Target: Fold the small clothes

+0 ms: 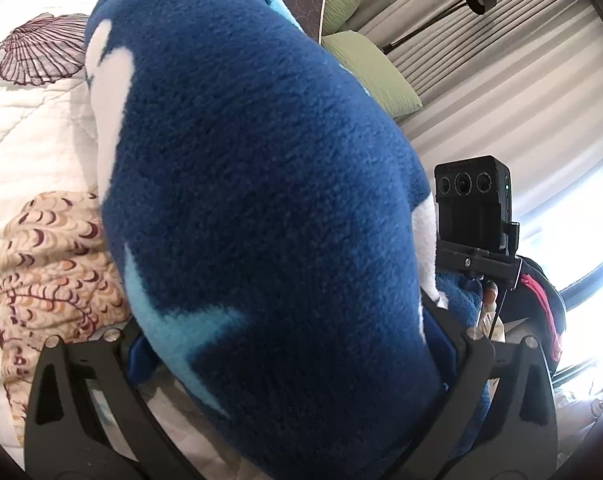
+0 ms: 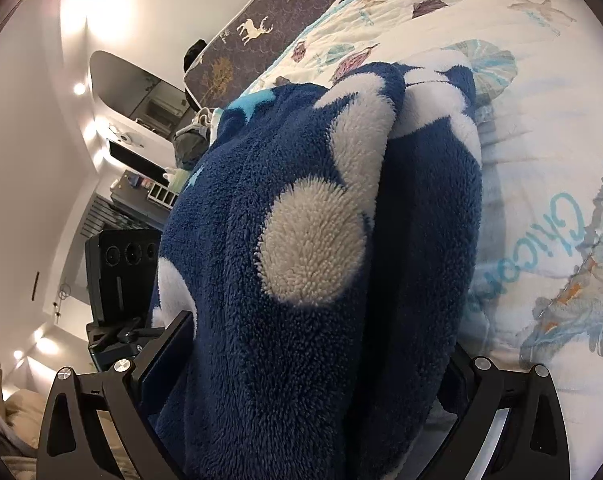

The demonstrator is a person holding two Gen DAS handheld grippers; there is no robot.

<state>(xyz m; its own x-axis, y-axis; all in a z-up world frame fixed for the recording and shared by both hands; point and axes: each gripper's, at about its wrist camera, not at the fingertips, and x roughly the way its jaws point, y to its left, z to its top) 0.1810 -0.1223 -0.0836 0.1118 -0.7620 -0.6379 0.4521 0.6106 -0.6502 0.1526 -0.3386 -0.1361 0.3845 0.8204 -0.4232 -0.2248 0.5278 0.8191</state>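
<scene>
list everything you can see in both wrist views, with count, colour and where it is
fleece garment: one, navy with white and light blue patches, bunched between the fingers of both grippers, filling both views
quilt: one, white with purple shell prints, spread on the bed under the fleece
patterned cloth: one, cream with red and tan scallops, crumpled on the quilt at left of the left wrist view
pillows: two, light green, at the far end of the bed
lamp: one, black, against the grey curtain
printed white cloth: one, white with blue lettering, on the bed right of the fleece
left gripper: black, shut on fleece
right gripper: black, shut on fleece
</scene>
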